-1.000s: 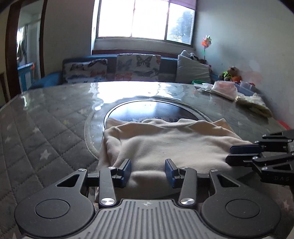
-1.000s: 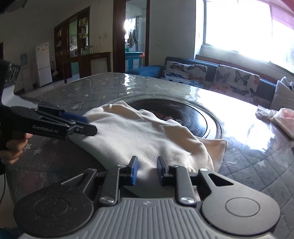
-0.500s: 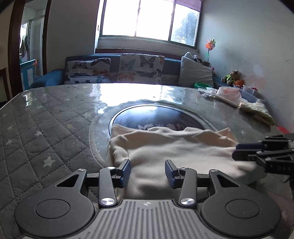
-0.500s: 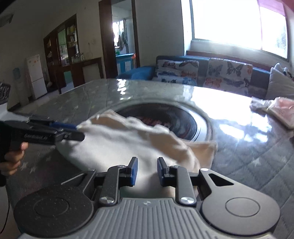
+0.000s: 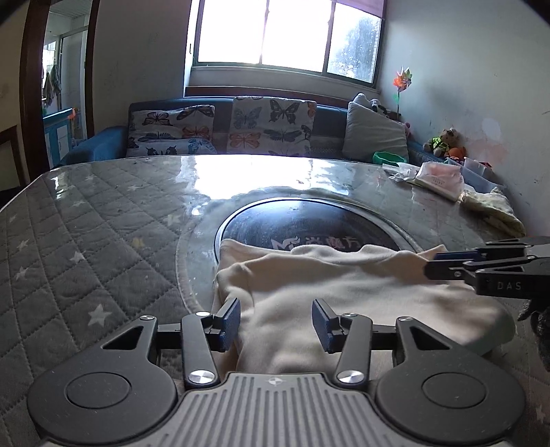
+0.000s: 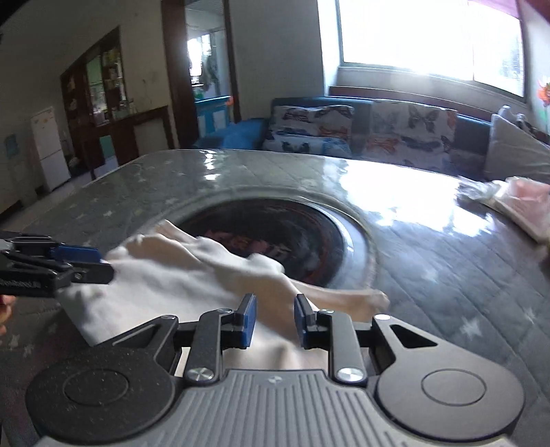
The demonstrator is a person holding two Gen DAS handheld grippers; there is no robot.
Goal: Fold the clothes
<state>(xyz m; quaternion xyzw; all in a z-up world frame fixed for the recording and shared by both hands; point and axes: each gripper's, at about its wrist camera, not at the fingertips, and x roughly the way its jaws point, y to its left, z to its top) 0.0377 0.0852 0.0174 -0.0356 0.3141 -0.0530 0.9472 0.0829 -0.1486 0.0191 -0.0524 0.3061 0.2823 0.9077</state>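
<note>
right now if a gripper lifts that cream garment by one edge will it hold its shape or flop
Probably flop: the cream garment lies in soft rolls and wrinkles, so it looks limp. It seems light, thin-edged fleece. On the glossy table it would likely slide and bunch rather than stay flat.

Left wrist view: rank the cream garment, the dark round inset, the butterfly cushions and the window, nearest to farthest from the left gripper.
1. Cream garment, under the left gripper.
2. Dark round inset, mid-table.
3. Butterfly cushions, on the sofa.
4. Window, above the sofa.
</note>
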